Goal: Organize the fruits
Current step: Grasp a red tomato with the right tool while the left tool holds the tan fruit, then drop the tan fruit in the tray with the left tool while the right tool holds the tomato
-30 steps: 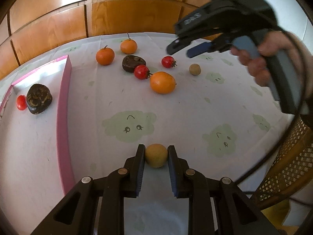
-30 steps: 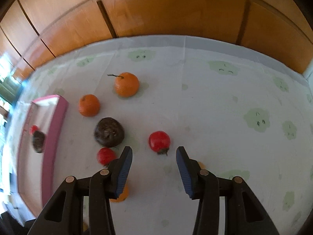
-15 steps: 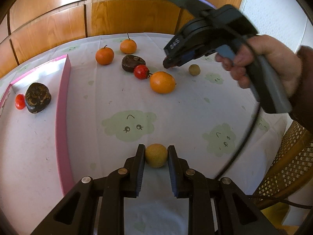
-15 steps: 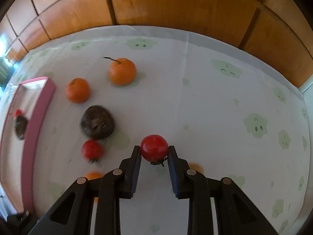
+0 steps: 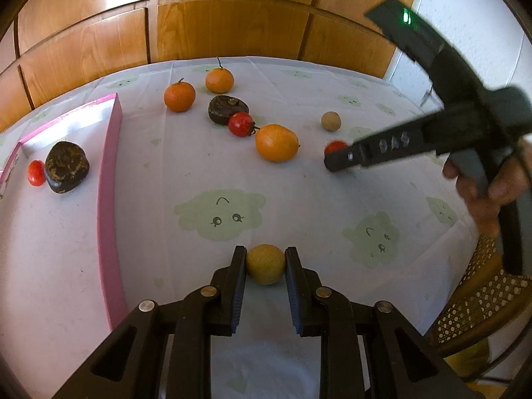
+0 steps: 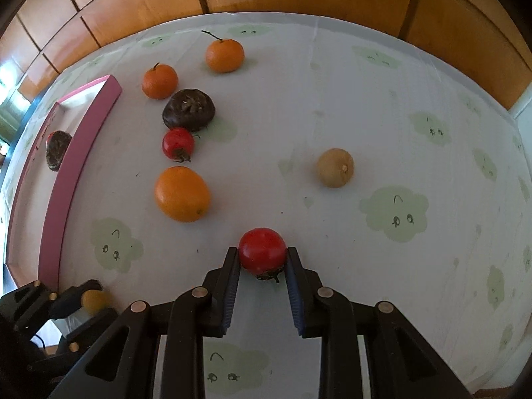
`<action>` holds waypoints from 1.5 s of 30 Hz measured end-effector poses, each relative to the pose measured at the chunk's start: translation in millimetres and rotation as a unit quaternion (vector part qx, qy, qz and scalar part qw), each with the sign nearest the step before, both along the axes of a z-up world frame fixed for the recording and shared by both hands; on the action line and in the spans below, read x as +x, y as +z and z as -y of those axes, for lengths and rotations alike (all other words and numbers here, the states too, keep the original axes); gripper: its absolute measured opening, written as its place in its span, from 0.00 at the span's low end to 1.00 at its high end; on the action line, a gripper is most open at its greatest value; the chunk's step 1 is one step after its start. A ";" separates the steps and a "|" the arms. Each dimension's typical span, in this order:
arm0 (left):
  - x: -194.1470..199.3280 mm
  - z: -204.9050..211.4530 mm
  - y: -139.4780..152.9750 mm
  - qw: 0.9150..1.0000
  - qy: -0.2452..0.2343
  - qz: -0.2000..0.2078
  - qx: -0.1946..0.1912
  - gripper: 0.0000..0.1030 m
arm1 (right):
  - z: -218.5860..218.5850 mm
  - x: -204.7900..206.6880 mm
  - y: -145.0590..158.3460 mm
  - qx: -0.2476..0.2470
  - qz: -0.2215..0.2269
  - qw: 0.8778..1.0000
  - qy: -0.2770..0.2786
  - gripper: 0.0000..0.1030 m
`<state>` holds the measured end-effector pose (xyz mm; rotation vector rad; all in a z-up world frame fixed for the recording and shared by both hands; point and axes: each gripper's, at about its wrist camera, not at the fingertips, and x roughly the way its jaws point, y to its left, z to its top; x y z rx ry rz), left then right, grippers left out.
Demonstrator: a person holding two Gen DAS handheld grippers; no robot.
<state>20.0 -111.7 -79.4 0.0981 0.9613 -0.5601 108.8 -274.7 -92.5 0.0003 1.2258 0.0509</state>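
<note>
The right gripper (image 6: 262, 262) has just closed its jaws on a red tomato (image 6: 262, 249) over the worktop (image 6: 365, 106); left gripper (image 5: 265, 267) stays clamped on a longan (image 5: 265, 263), both ready for the pink tray (image 5: 108, 179)

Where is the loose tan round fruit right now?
Right wrist view: the tan round fruit lies alone on the tablecloth, right of the large orange.

Glossy wood panels (image 5: 232, 26), matt printed tablecloth (image 5: 199, 173), shiny tomato (image 6: 262, 249)
</note>
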 end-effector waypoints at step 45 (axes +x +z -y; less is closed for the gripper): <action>47.0 -185.4 39.4 0.961 0.276 0.027 0.019 0.23 | -11.0 -17.5 -4.7 -0.015 0.012 1.000 0.016 0.29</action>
